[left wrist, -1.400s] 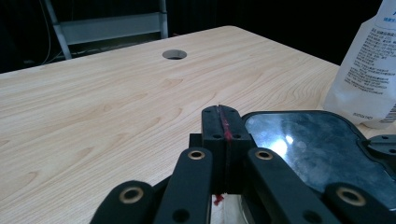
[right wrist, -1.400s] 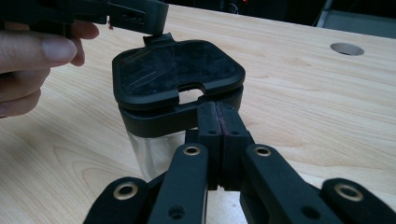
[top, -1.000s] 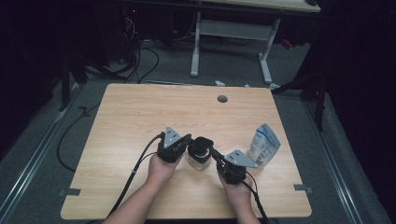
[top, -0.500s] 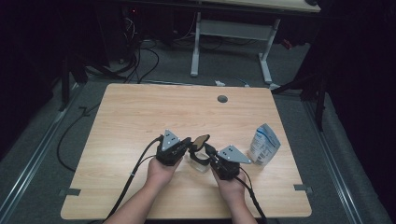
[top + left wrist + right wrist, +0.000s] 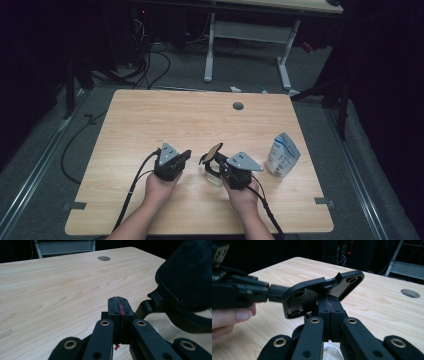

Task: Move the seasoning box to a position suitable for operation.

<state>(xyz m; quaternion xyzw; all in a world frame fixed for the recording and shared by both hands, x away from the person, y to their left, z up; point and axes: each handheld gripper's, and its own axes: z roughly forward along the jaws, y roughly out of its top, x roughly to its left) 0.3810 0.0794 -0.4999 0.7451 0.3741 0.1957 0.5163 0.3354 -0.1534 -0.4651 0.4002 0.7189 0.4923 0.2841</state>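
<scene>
High view: the right gripper [image 5: 216,161], jaws closed, holds a black lid [image 5: 212,153] above a clear jar [image 5: 215,176] near the table's [image 5: 150,120] front centre. The lid is tilted, its long axis running from low left to high right in the right gripper view [image 5: 322,293]. The left gripper [image 5: 184,156] is closed and empty, just left of the lid.

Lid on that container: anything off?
Yes. The black lid stands tilted up off the clear container, hinged open rather than seated, with the right gripper shut beside its hinge. Nothing looks spilled or broken on the table.
</scene>
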